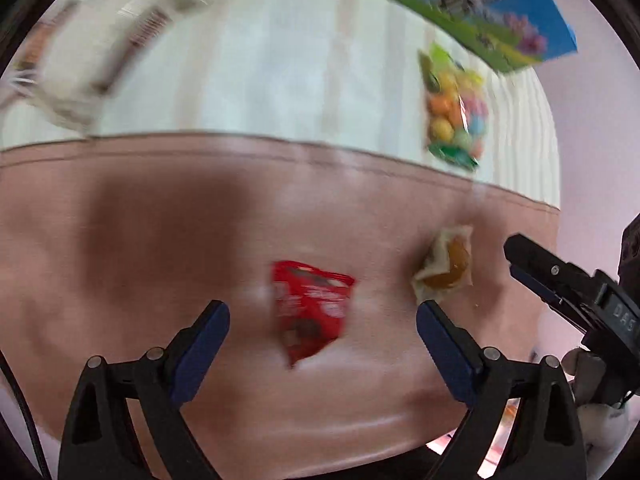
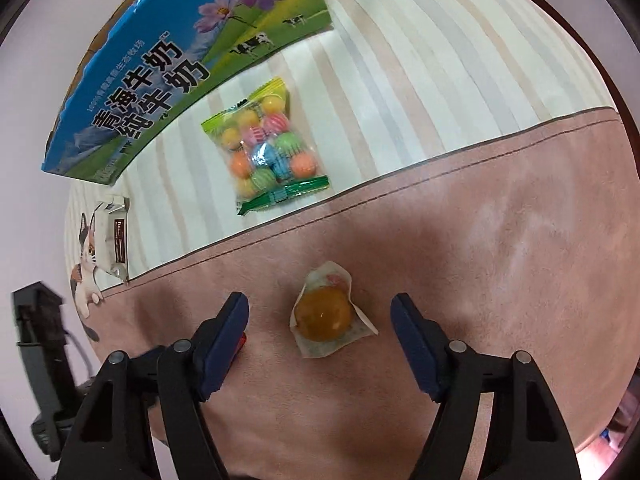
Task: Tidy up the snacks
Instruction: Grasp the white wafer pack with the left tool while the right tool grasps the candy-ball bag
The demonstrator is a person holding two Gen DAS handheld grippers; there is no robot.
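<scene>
the left claw [image 1: 322, 314] is spread around a blurred red packet [image 1: 310, 316] on the pink tabletop [image 1: 160, 240], apparently not touching it. the right claw [image 2: 320, 312] is spread around a wrapped orange sweet [image 2: 325, 316]. a candy bag [image 2: 266, 144] lies beside a milk carton [image 2: 160, 68] cut off at the edge.

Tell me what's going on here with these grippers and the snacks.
A person holds two grippers over snacks on a pink-and-striped cloth. The left gripper is open above a red packet; the right gripper is open around a wrapped orange jelly, not yet gripping it. A bag of coloured candies and a milk carton box lie farther back.
</scene>
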